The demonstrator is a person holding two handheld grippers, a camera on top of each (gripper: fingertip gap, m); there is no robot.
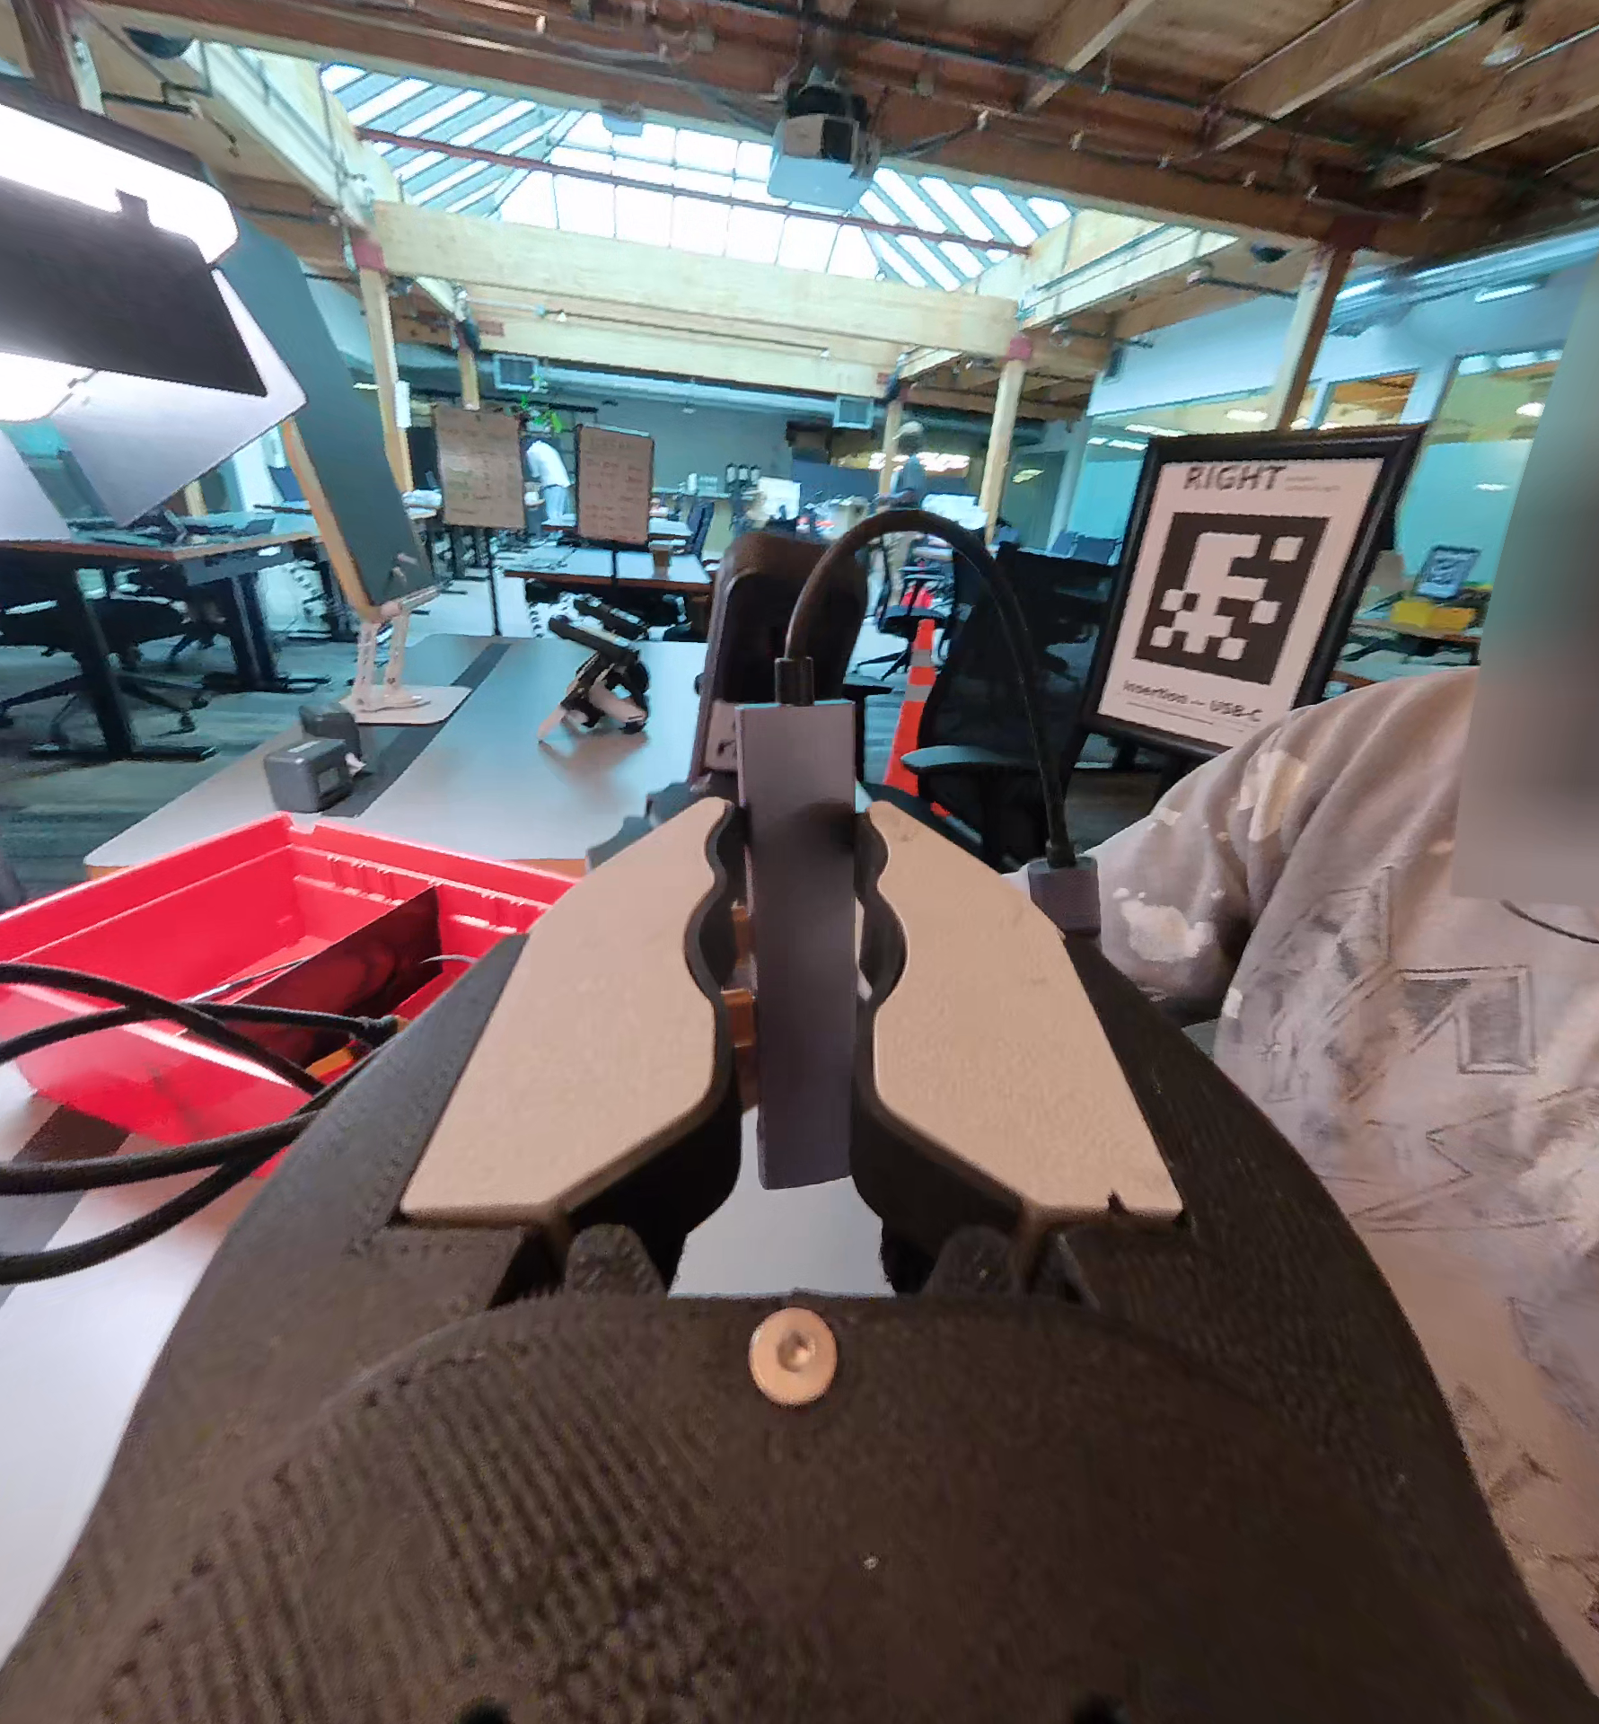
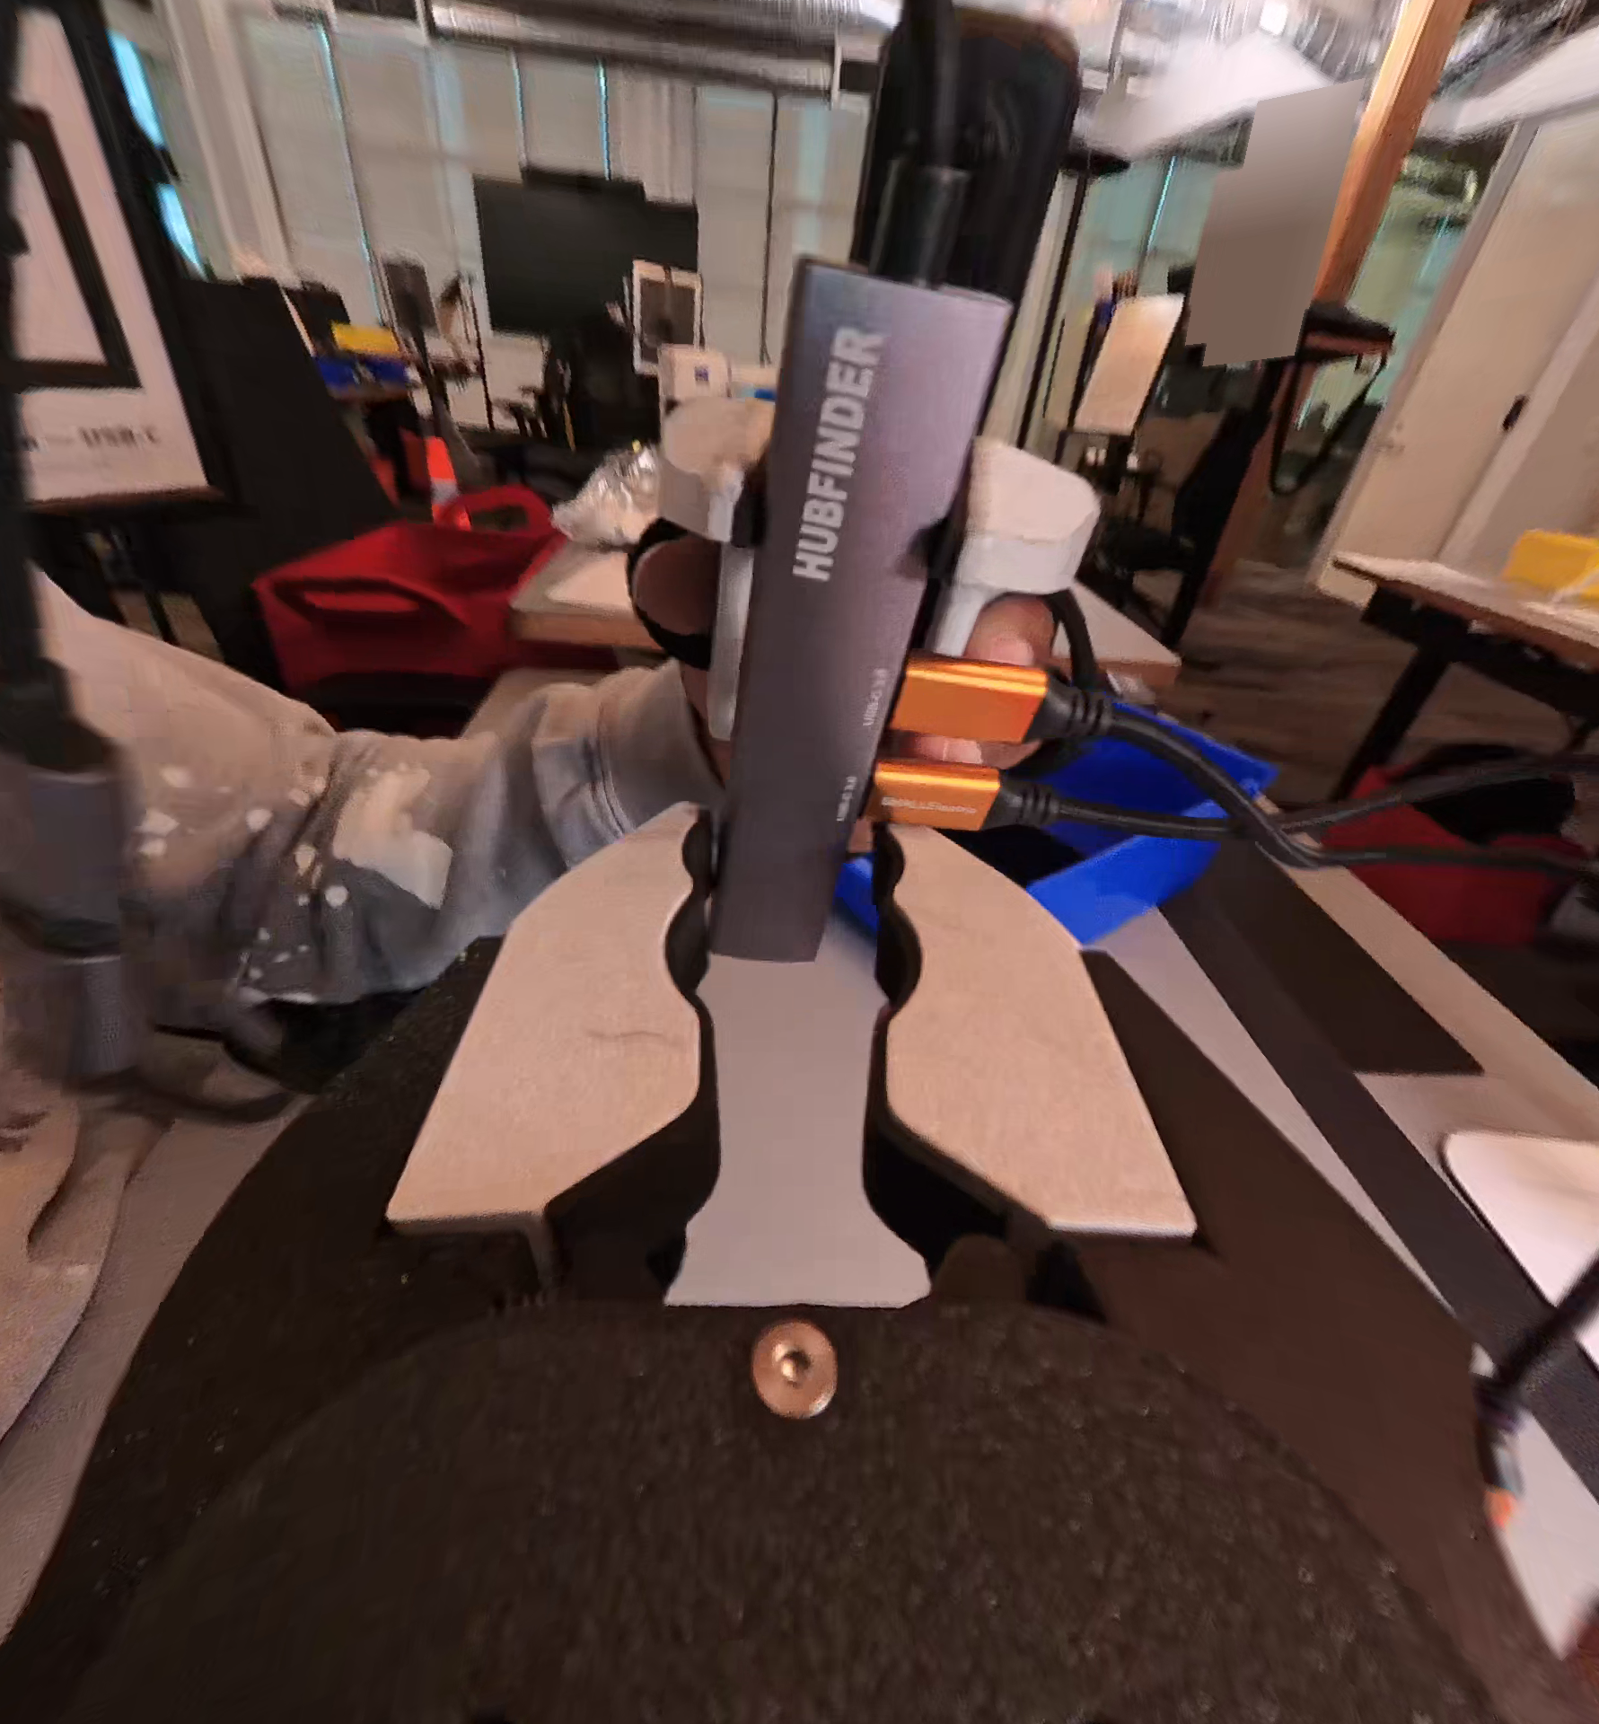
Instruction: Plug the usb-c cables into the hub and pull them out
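Office backdrop; left tongs (image 1: 795,840) clamped on hub (image 1: 800,933), right tongs (image 2: 791,858) apart.

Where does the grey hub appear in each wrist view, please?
Left wrist view: the hub stands upright at centre, clamped edge-on between the left tool's fingers.
Right wrist view: the hub stands at centre, broad face showing, two orange plugs in its right side.
Shared landmark: the black cable leaving the hub's top.
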